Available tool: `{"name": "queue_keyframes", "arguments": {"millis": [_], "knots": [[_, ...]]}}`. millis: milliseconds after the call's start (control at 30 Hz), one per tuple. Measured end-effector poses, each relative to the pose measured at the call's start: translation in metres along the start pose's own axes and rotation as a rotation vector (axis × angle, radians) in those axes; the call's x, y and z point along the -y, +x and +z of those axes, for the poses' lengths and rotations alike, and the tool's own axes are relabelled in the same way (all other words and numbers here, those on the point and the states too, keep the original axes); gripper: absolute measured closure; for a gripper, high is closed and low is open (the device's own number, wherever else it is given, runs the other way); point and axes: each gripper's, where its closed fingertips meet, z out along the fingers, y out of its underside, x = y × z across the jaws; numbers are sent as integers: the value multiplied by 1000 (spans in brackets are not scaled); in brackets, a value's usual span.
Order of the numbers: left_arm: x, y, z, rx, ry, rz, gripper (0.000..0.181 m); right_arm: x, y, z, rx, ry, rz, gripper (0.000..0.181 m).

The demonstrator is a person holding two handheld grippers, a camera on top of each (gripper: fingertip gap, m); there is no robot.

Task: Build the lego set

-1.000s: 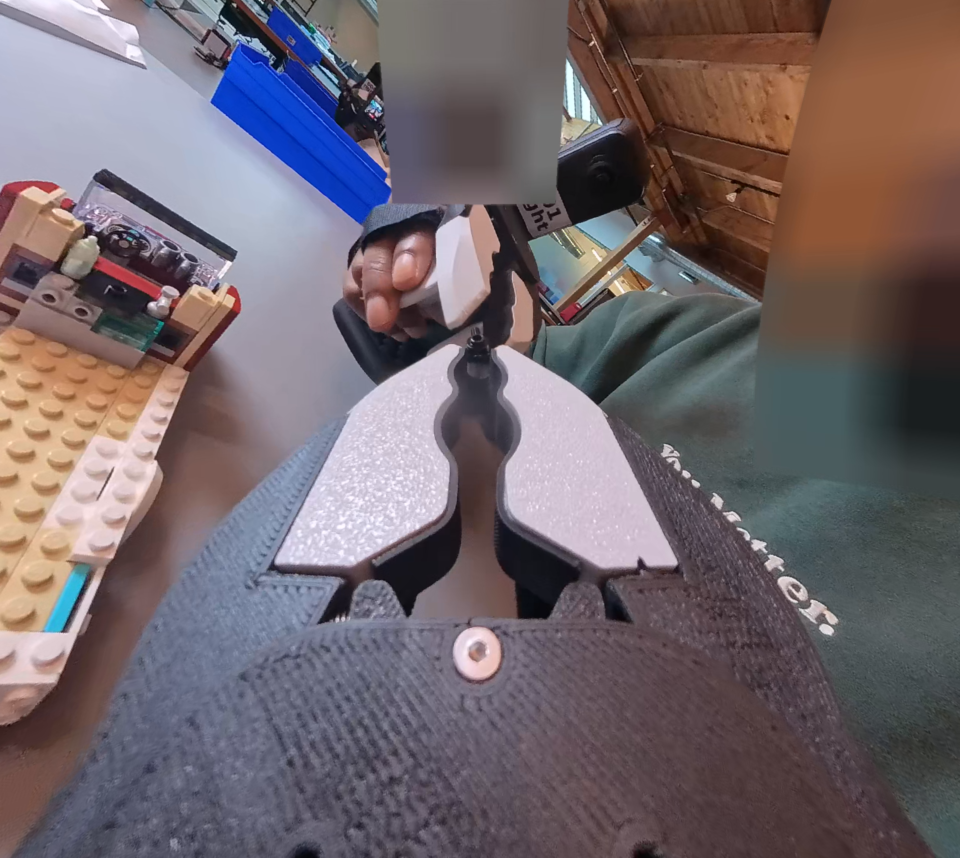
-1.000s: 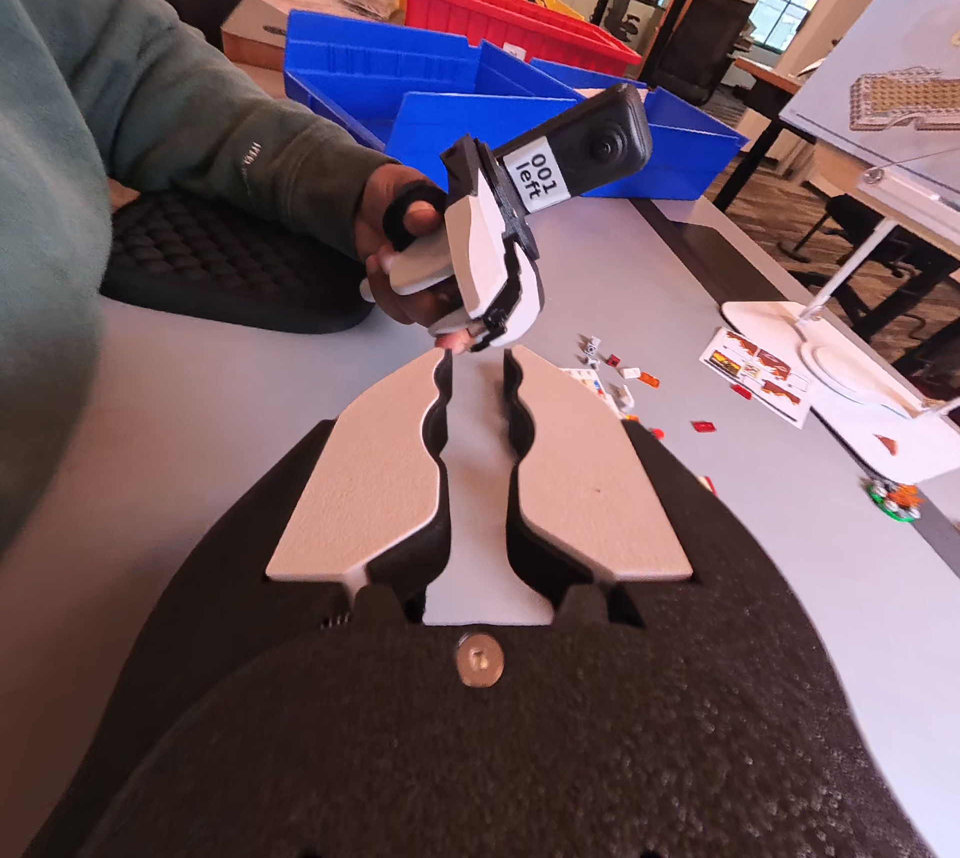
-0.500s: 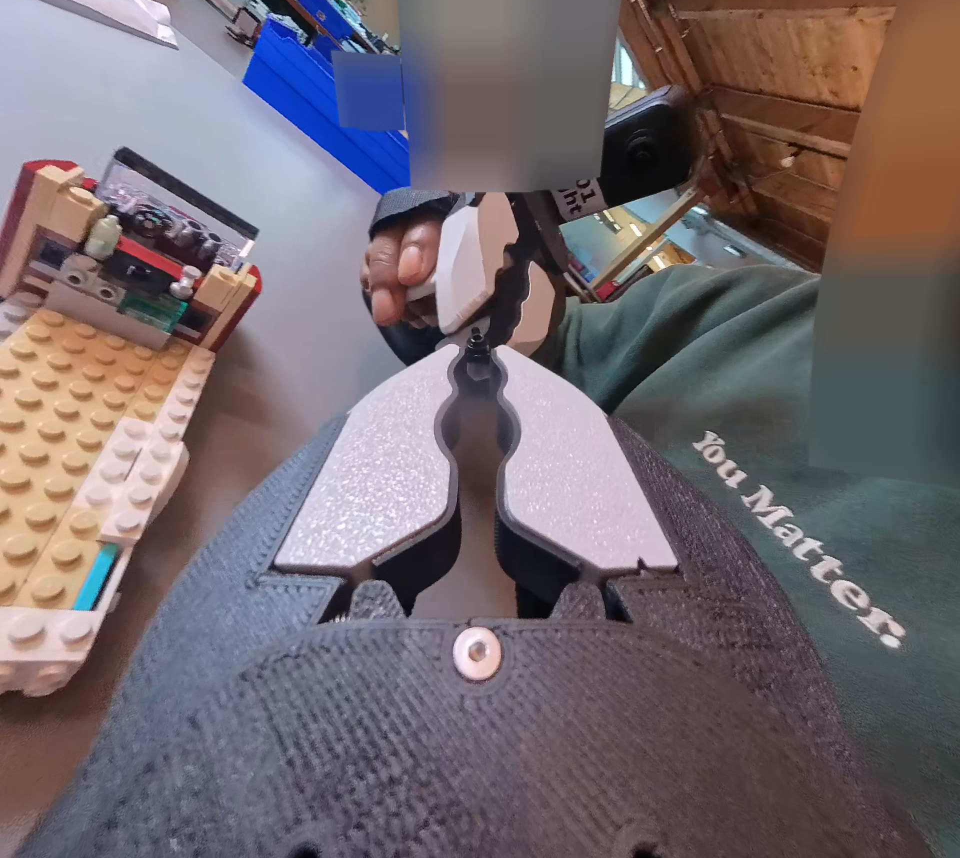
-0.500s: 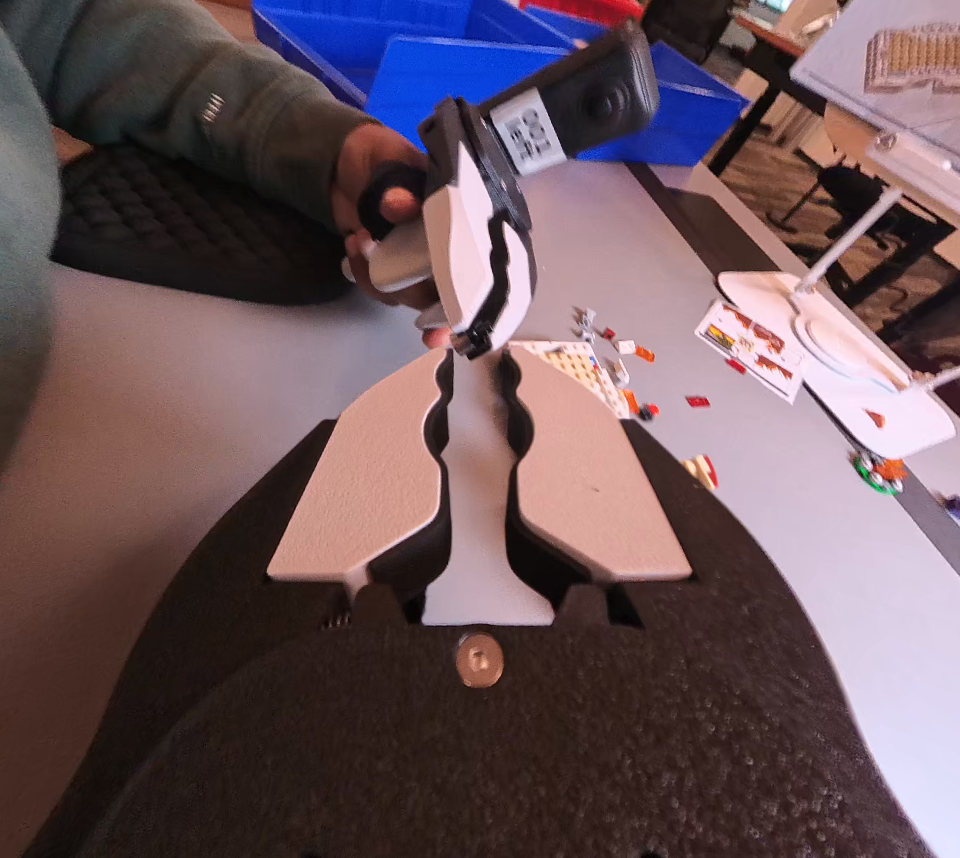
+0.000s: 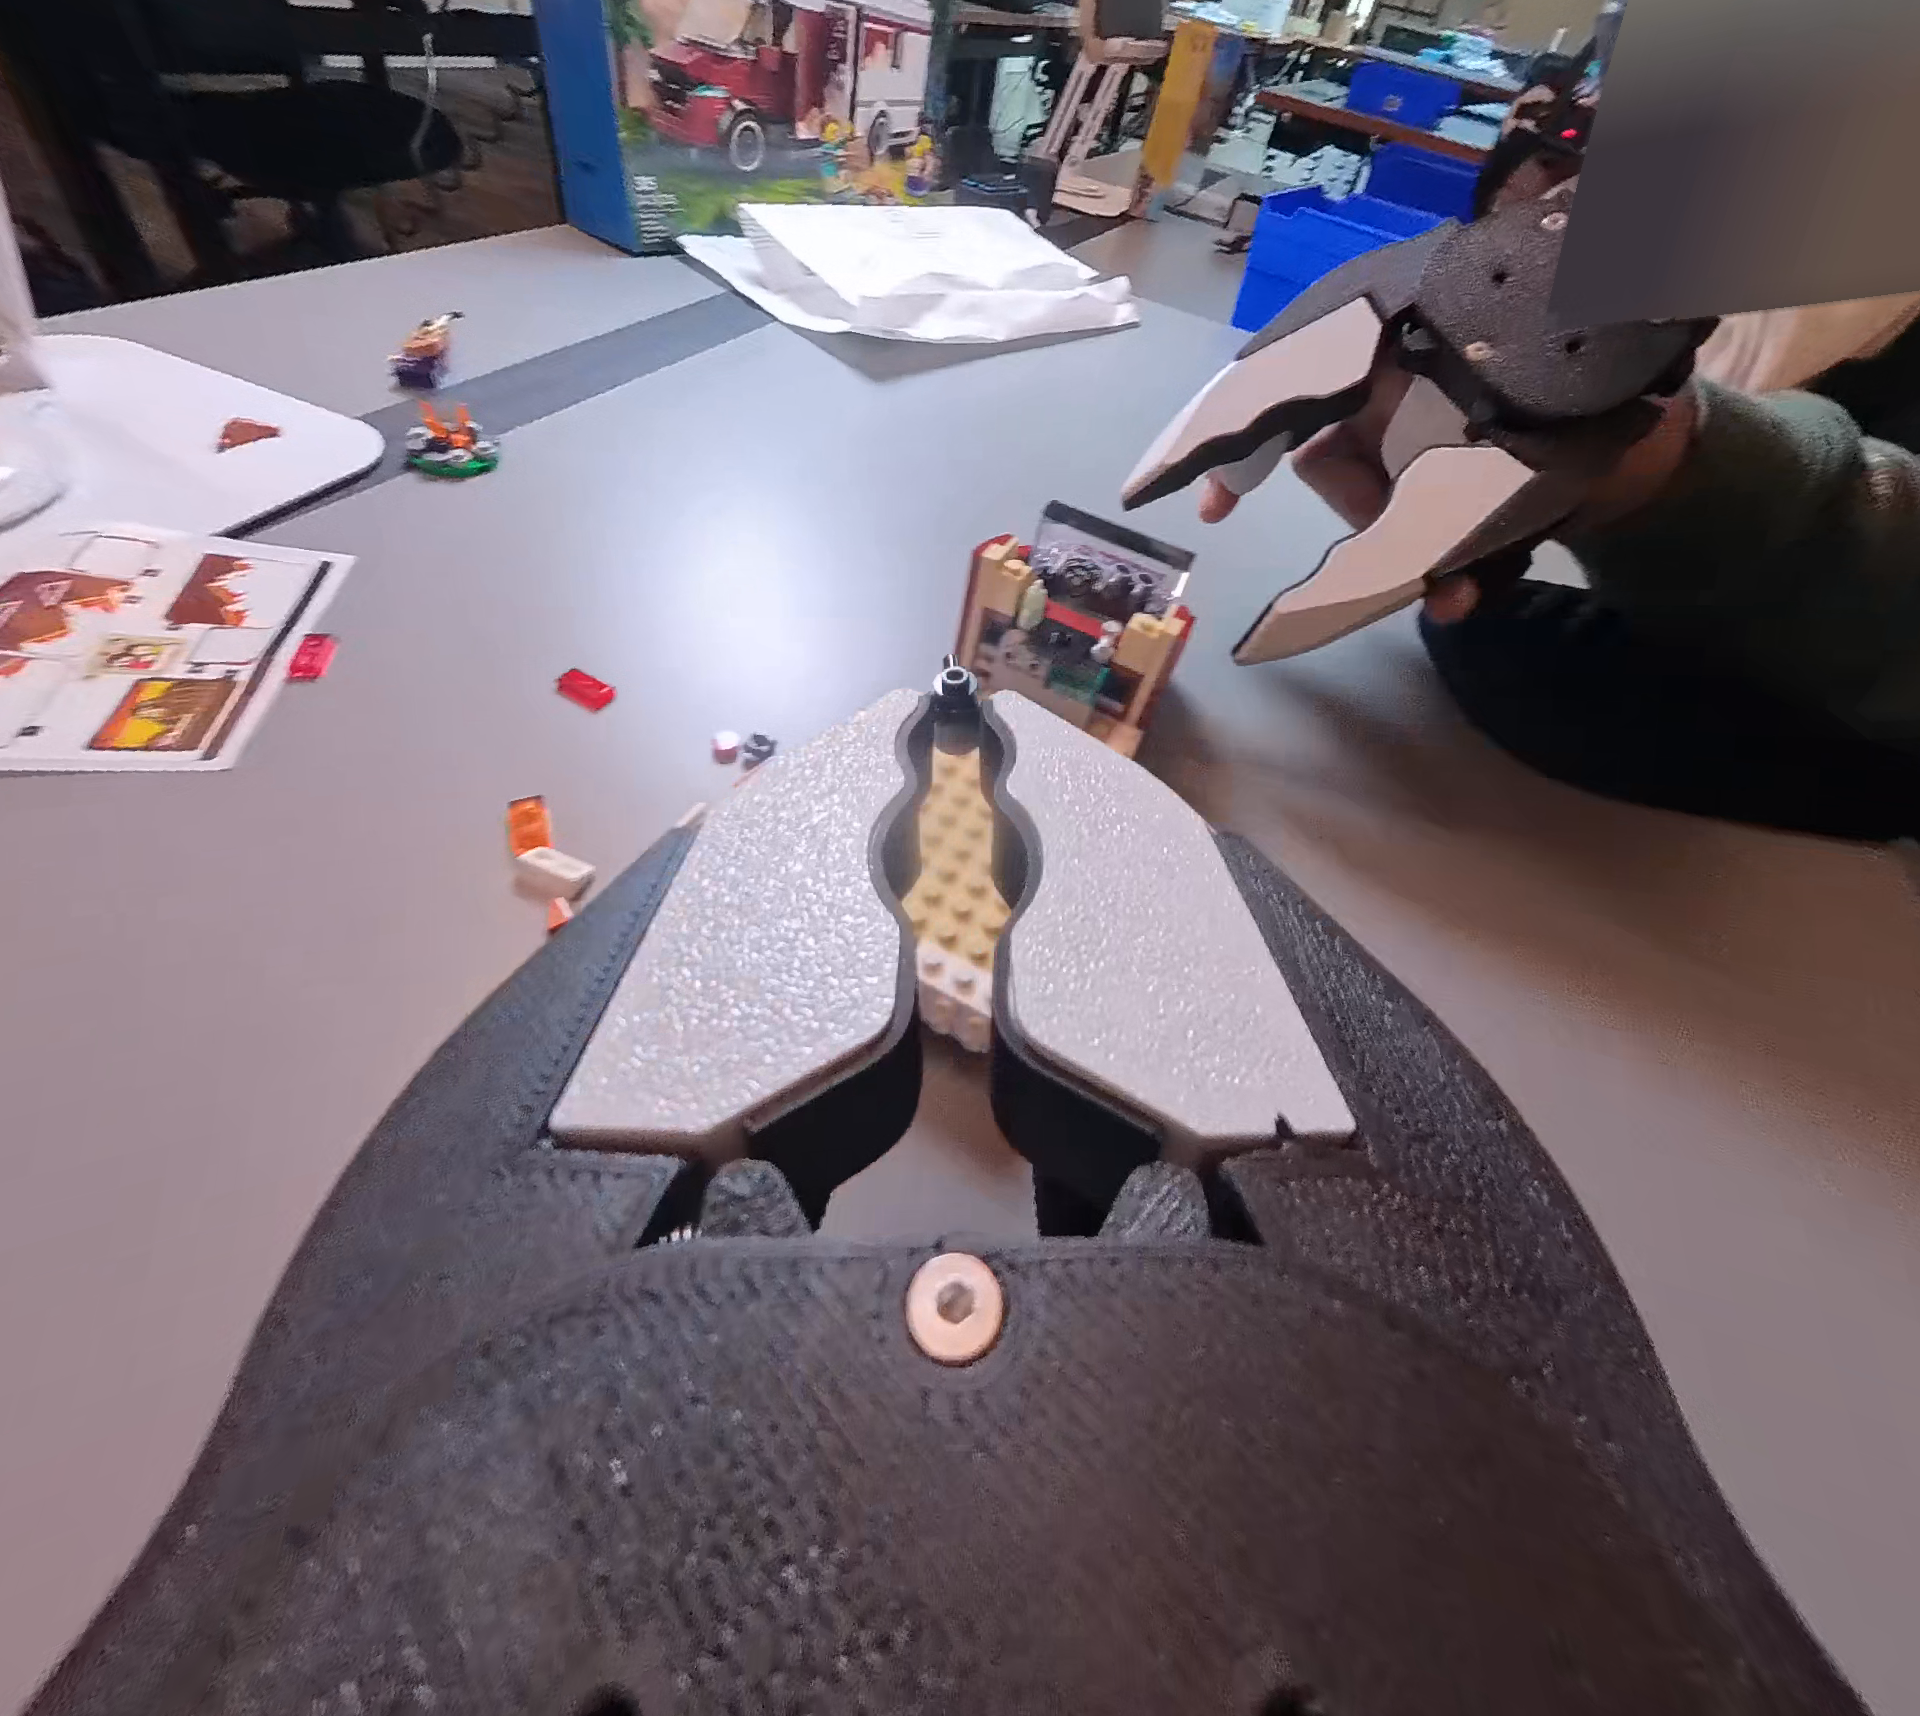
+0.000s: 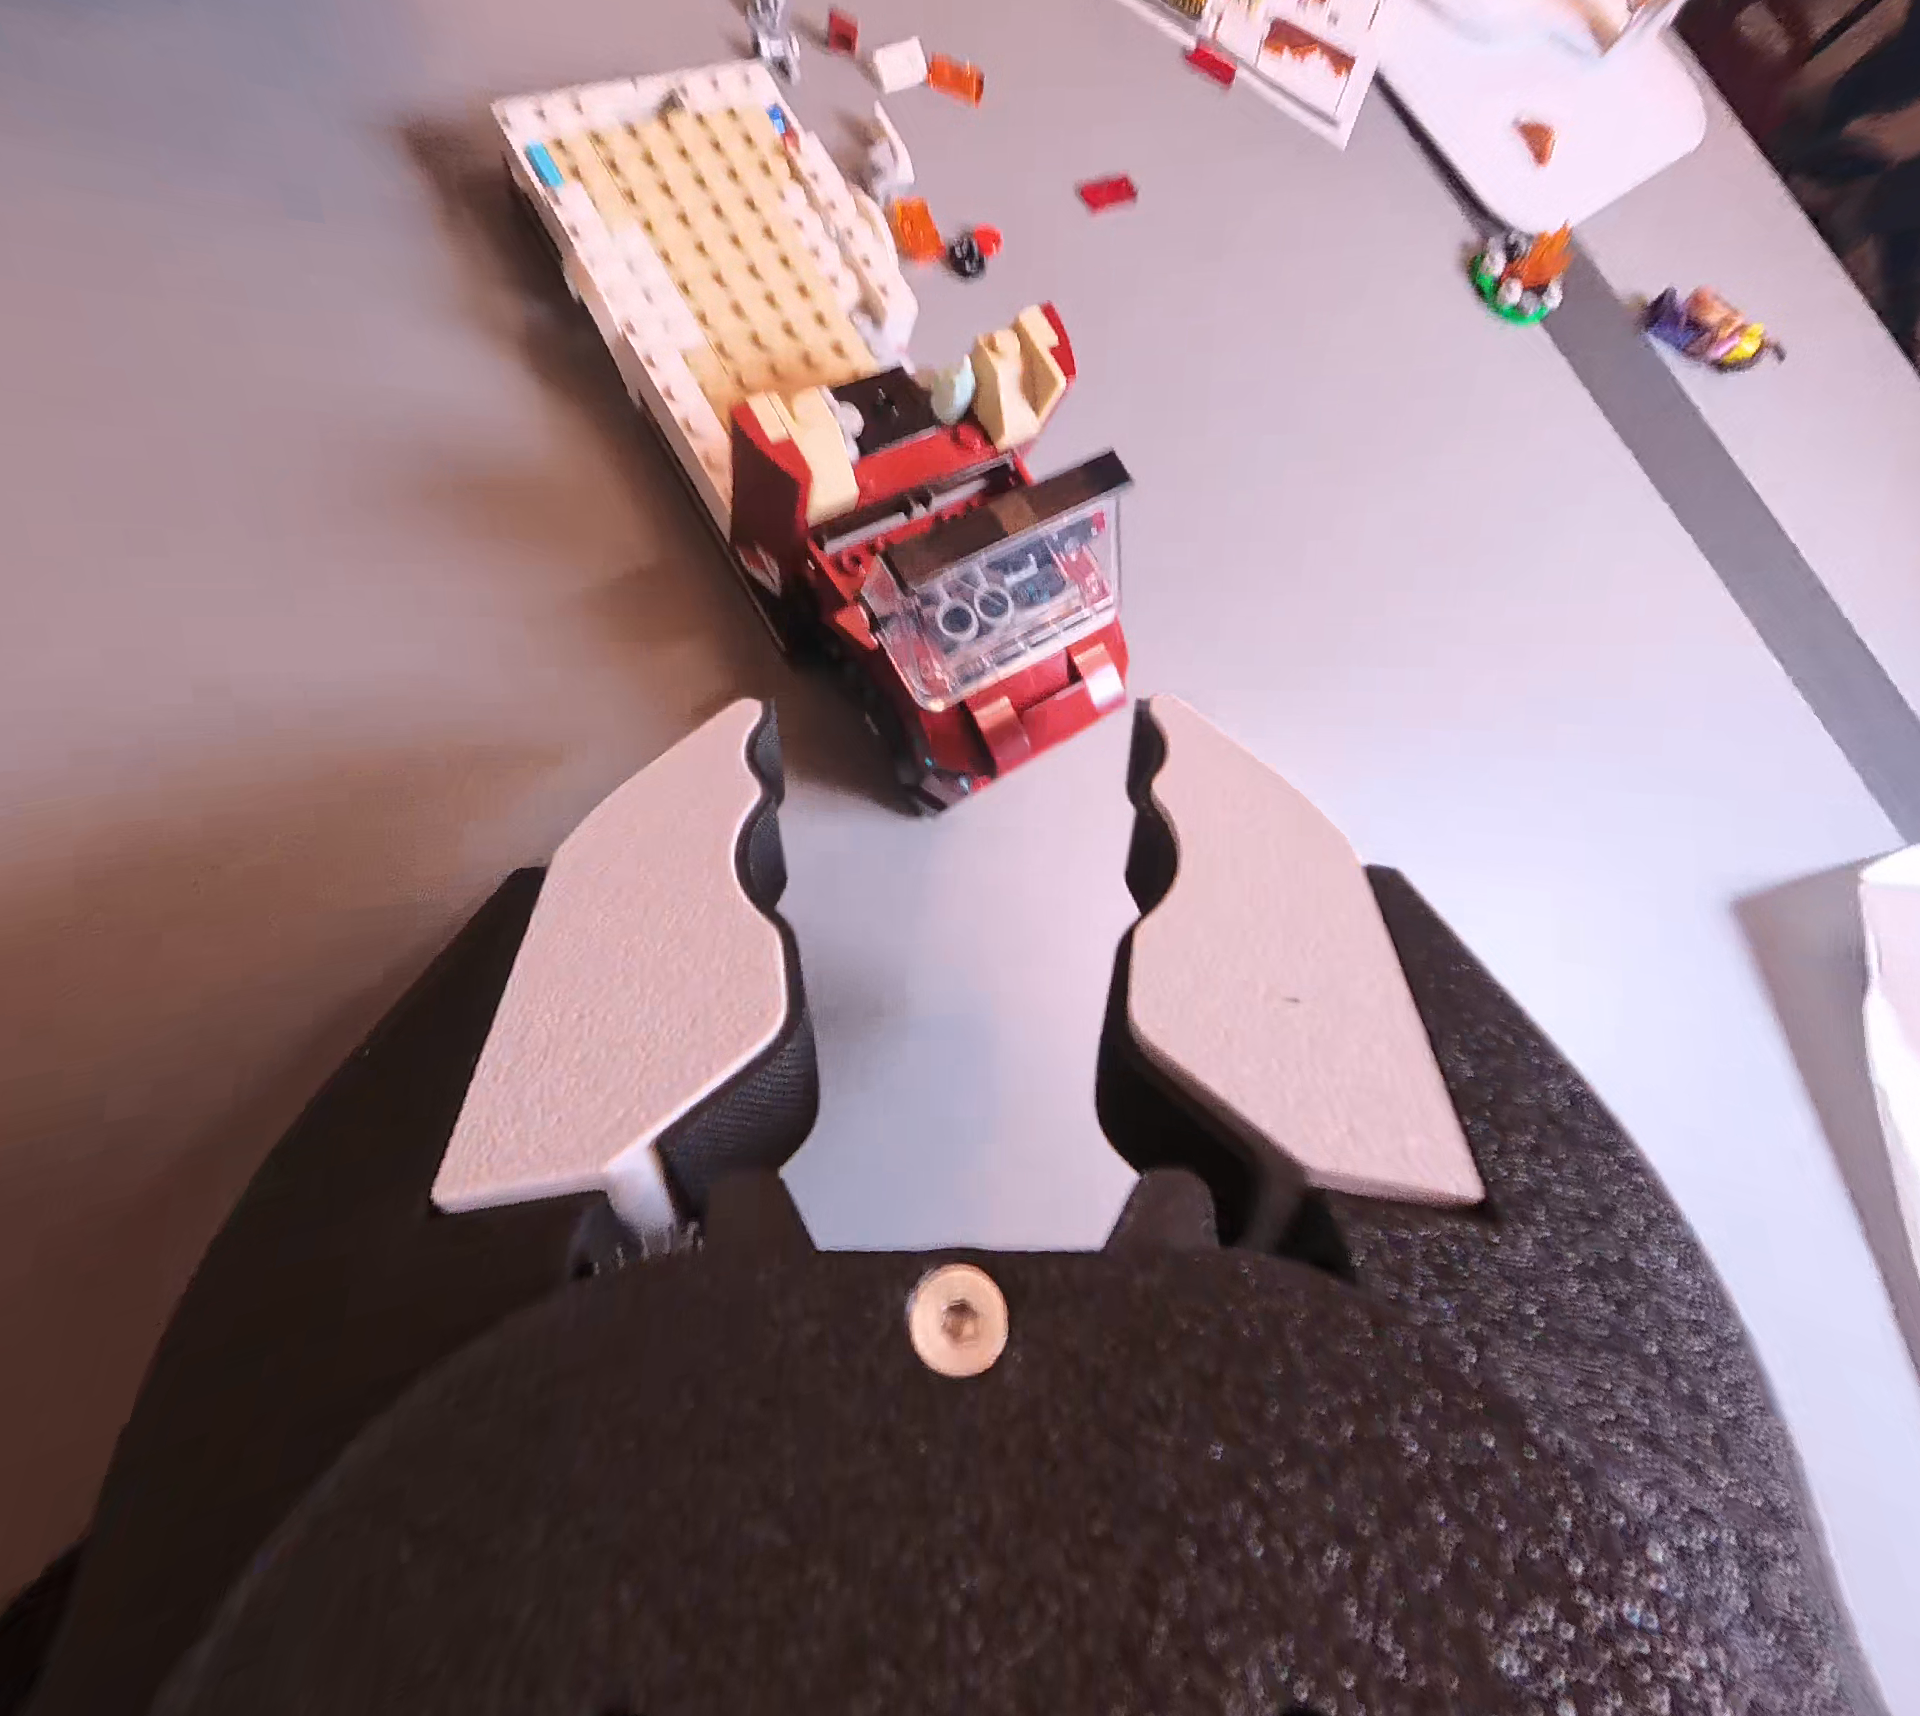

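Observation:
The half-built lego camper lies on the grey table, with a red cab point(image 6: 935, 586) with a clear windscreen and a tan studded floor point(image 6: 707, 232). In the left wrist view its cab point(image 5: 1081, 627) is just beyond my left gripper point(image 5: 952, 687), which is shut on a small black piece point(image 5: 952, 684) held above the tan floor point(image 5: 951, 845). My right gripper point(image 6: 951, 710) is open and empty, its tips just in front of the cab's nose. It also shows in the left wrist view point(image 5: 1216, 575), hovering to the right of the cab.
Loose red, orange and white pieces point(image 5: 584, 687) lie left of the camper, also seen in the right wrist view point(image 6: 935, 71). A sticker sheet point(image 5: 135, 648), a white stand base point(image 5: 156, 430), a campfire mini-build point(image 5: 452, 445), the set's box point(image 5: 748, 4), a white paper bag point(image 5: 904, 269) and blue bins point(image 5: 1330, 243) surround it. The gap from one gripper's tips to the other's is roughly 15 cm. The campfire mini-build point(image 5: 452, 445) is about 25 cm from my right fingertips. It turns up in the right wrist view point(image 6: 1514, 267) as well.
Both grippers have swung from facing each other to pointing at the camper on the table. The right gripper has opened. The left still grips the small black piece.

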Motion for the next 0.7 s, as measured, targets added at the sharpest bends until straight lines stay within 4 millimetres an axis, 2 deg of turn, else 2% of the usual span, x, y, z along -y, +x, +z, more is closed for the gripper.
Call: {"name": "queue_keyframes", "arguments": {"millis": [67,133,267,367,467,600,700], "knots": [[-1,-12,-3,40,-7,14,173,-7,5,4,12,-31,-22,115],[-2,-20,-6,50,0,-10,173,-6,8,8,70,-29,-34,114],[-3,-23,-7,45,17,-51,173,-6,8,22,252,-75,-95,111],[-4,-21,-7,41,22,-34,173,-2,3,31,389,-81,-151,122],[-4,-19,-6,38,24,-12,173,-1,3,33,486,-82,-251,123],[-6,-11,-2,1,19,28,173,-3,0,30,644,-92,-451,123],[-9,-6,2,-30,4,46,173,-4,3,32,717,-182,-631,123]]}}
